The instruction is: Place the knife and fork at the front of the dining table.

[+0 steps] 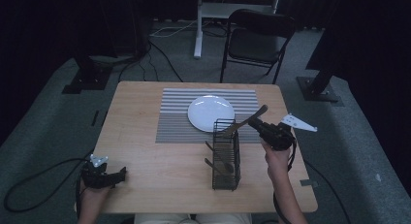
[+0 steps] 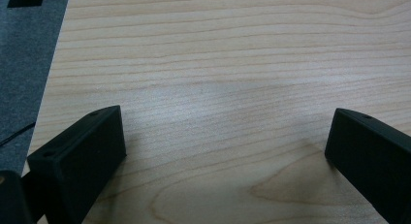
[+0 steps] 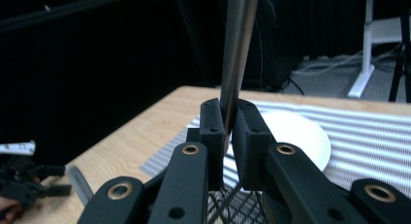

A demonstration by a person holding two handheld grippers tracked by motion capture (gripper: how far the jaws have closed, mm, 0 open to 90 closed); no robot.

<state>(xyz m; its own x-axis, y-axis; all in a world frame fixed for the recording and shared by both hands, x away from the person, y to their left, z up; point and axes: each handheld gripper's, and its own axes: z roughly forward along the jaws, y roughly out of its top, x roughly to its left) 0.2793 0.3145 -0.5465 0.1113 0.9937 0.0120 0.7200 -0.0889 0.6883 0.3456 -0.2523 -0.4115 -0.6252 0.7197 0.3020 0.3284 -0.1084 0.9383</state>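
So the right tongs are clenched on a knife, which is tilted with one end poking into the wire caddy and the other sticking up toward the plate. Looks like step one of setting the table; two more utensils sit in the caddy. Left tongs rest released on the wooden counter, nothing between them. Striped mat under the plate, dark room, folding chair behind.
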